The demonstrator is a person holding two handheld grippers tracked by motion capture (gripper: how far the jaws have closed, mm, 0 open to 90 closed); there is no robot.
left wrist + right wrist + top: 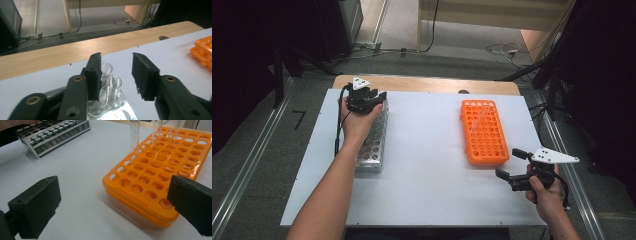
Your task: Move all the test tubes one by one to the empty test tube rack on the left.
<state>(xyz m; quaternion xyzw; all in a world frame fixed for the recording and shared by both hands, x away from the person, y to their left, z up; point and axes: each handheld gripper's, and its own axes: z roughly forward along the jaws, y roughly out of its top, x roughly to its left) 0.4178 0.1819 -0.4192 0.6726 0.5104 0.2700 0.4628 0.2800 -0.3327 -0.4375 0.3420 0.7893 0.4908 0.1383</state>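
A metal tube rack (373, 142) lies along the left side of the white table. My left gripper (373, 96) hovers over the rack's far end. In the left gripper view the gripper (116, 63) stands open above the rack (125, 113). Two empty glass tubes stand upright in it: one (113, 87) is between the jaws, close to the left pad and not squeezed, and the other (106, 70) is just behind. An orange tube rack (484, 131) sits at the right and carries several clear tubes (135, 135) at its far end. My right gripper (510, 163) rests open near its front corner, jaws wide (113, 195).
The white table top (427, 165) spreads between the two racks. A wooden strip (50, 55) runs along the far edge, and the floor with cables lies beyond. The metal rack (50, 135) appears far off in the right gripper view.
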